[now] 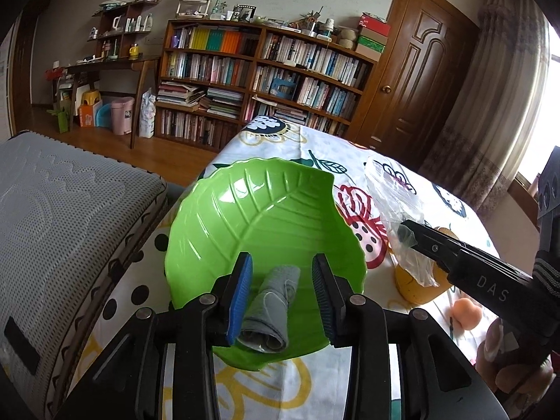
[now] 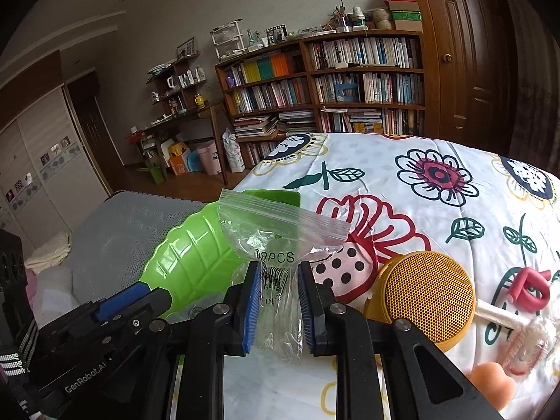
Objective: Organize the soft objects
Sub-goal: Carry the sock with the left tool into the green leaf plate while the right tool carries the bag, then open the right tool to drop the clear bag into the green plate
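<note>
We see the grey rolled cloth (image 1: 271, 309) in the green leaf dish (image 1: 266, 217), long axis toward 12 o'clock, between our left gripper (image 1: 281, 297)'s spread fingers. Right gripper (image 2: 279, 306) pinches the zip bag (image 2: 280, 241), dish at 10 o'clock.

wooden bookcase (image 1: 259, 80), brown door (image 1: 416, 80), curtained window (image 1: 551, 105)

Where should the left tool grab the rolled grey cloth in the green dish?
Take the rolled cloth across its middle, coming straight down from above. It lies lengthwise between the open pads in the leaf dish, so closing squeezes its narrow width.
</note>
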